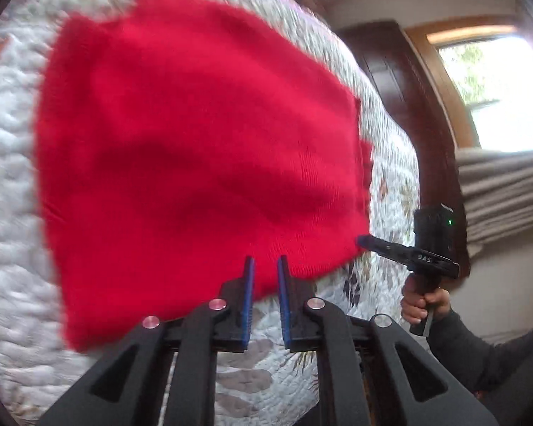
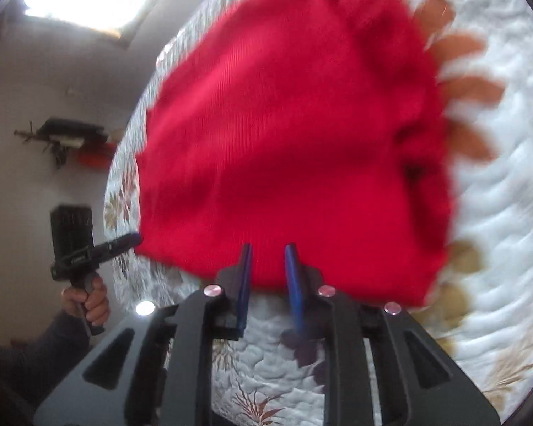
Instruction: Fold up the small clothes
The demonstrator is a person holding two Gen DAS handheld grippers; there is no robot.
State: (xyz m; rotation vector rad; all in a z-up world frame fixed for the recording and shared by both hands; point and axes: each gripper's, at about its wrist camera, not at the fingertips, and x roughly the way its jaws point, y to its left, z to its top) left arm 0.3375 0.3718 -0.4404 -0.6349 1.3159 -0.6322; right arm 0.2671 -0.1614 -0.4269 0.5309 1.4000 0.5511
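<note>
Two tools, left tool (image 1: 265, 266) and right tool (image 2: 269, 254), part open (gripping nothing): pinch red knit's (image 1: 195, 135) near hem evenly.

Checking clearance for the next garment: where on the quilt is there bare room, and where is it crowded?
Bare quilt lies beyond the red knit garment, on the right tool's outer side, and past its far edge in the left view. A narrow strip remains beside the bed edge. The near hem is crowded: the left tool and right tool both sit there.
</note>
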